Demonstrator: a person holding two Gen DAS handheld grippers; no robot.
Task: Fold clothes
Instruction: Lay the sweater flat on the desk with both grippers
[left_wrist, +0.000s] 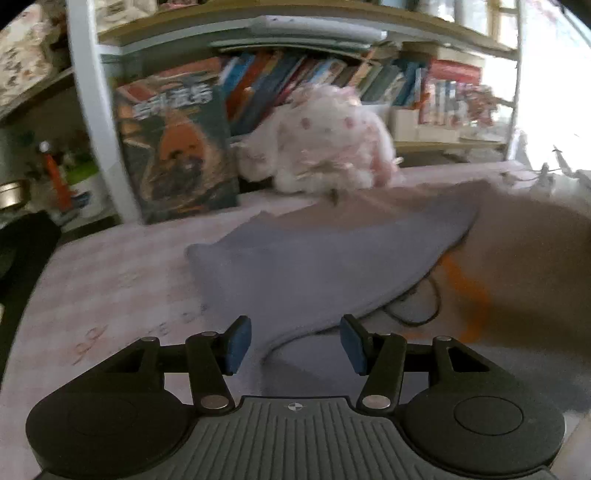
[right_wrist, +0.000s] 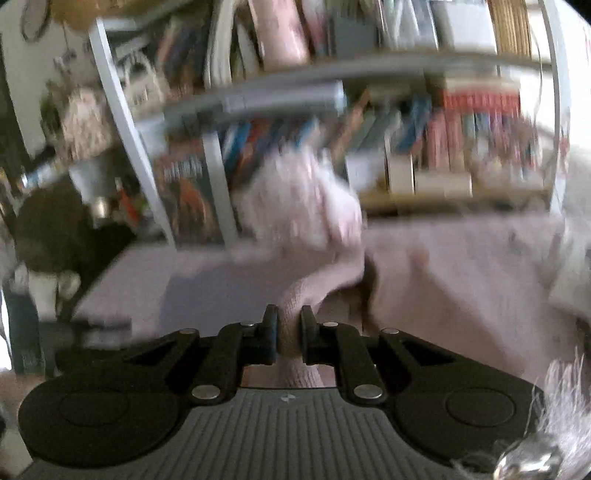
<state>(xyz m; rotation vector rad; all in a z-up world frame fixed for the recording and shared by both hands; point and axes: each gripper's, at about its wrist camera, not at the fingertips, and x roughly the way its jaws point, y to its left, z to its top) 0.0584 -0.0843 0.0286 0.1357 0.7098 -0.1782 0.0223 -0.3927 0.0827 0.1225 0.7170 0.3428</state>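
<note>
A pale mauve knitted garment (left_wrist: 314, 269) lies spread on the pink table cover (left_wrist: 110, 273), and its near edge reaches between the blue pads of my left gripper (left_wrist: 291, 345), which stands open just above it. In the right wrist view my right gripper (right_wrist: 289, 338) is shut on a bunched fold of the same pinkish knit garment (right_wrist: 461, 280), which rises from the jaws and drapes away to the right. That view is blurred by motion.
A pink-and-white plush toy (left_wrist: 317, 144) sits at the table's far edge, with a large upright book (left_wrist: 177, 144) to its left. A white-framed bookshelf (left_wrist: 92, 110) full of books stands behind. A blurred orange mark (left_wrist: 469, 291) and a dark cord (left_wrist: 424, 306) show by the garment.
</note>
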